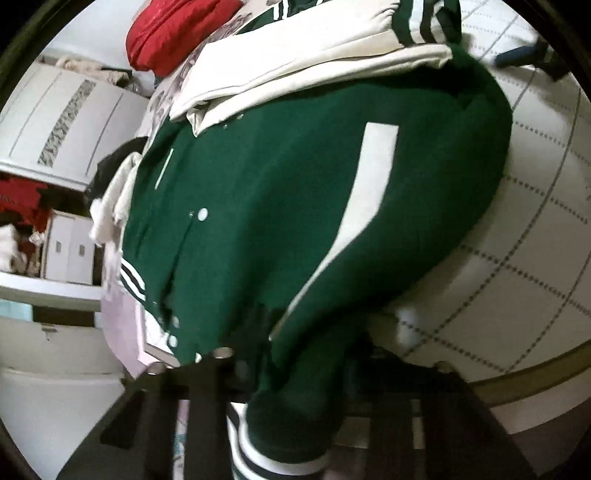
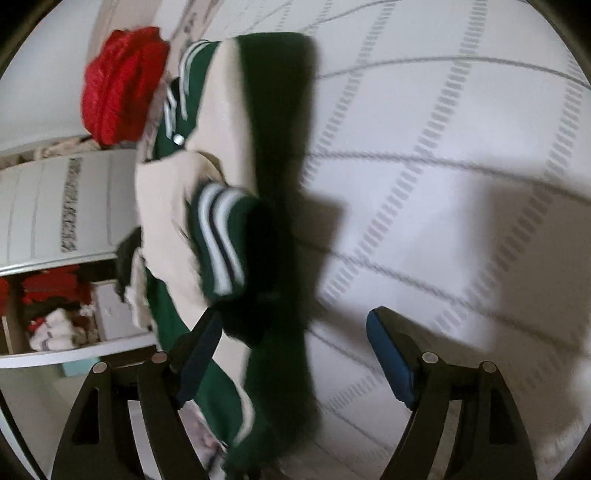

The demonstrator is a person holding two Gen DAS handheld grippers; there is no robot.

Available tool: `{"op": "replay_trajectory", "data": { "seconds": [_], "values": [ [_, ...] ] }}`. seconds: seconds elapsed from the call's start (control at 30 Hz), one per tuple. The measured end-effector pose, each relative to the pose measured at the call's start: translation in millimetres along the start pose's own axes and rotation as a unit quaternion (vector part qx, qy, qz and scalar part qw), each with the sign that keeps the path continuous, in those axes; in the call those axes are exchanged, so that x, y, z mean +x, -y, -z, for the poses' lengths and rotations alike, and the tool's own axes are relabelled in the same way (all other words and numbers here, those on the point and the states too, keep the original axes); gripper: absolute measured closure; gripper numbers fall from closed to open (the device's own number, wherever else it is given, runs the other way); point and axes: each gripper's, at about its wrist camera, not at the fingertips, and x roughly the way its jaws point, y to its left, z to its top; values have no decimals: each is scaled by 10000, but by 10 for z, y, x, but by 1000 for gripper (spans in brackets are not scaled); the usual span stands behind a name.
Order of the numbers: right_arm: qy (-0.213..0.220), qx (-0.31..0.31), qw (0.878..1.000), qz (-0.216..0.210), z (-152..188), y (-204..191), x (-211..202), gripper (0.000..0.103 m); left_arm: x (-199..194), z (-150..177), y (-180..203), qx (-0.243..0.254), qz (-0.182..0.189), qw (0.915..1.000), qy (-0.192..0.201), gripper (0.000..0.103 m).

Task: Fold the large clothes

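A green varsity jacket (image 1: 280,206) with cream sleeves (image 1: 295,62) and striped cuffs lies on a white checked bed cover (image 1: 535,229). It fills the left wrist view. My left gripper (image 1: 291,373) is at the jacket's hem, shut on the green fabric, which bunches between its dark fingers. In the right wrist view the jacket (image 2: 229,236) lies folded lengthwise, a striped cuff (image 2: 218,240) on top. My right gripper (image 2: 291,354) is open, its blue pads (image 2: 388,354) wide apart, the left finger touching the jacket's edge, nothing held.
A red garment (image 1: 166,33) lies past the jacket's collar end; it also shows in the right wrist view (image 2: 122,85). A white cabinet (image 1: 55,122) and open shelves with clothes (image 2: 55,317) stand beside the bed. Bare bed cover (image 2: 461,184) spreads to the right.
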Motion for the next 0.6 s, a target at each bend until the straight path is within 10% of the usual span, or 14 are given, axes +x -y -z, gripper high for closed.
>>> {"op": "replay_trajectory", "data": {
  "seconds": [0.3, 0.37, 0.6],
  "values": [
    [-161, 384, 9973, -600, -35, -306, 652, 16, -8, -50, -143, -334, 283, 9990, 1, 78],
    [-197, 429, 9979, -451, -43, -335, 731, 61, -26, -62, -170, -362, 292, 9989, 50, 78],
    [-231, 800, 9965, -117, 232, -369, 427, 76, -241, 83, -362, -430, 461, 9979, 120, 82]
  ]
}}
